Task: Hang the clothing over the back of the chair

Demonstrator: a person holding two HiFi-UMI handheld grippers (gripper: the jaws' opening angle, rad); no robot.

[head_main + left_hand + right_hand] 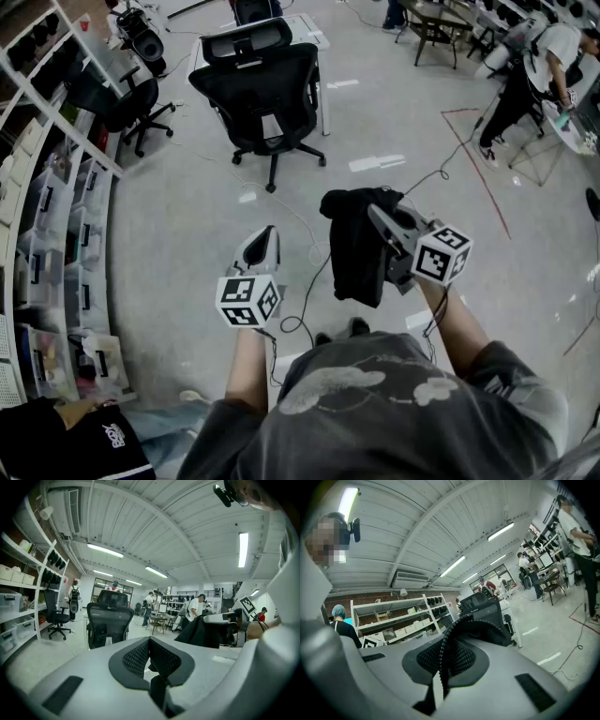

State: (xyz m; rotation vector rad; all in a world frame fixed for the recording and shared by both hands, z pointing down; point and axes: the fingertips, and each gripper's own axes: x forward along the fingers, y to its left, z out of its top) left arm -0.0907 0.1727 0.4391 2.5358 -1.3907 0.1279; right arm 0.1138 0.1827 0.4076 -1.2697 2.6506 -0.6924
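Fingers of the right gripper (375, 213) clamp the dangling clothing (354, 251) (left gripper (268, 232) shut, empty); a thin pinch could drop it before the chair (267, 89).

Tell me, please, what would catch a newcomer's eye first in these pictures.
A black garment dangles from the shut right claw, just right of centre in the head view. Ahead stands a black mesh office chair, its back bare; the left claw is shut and empty.
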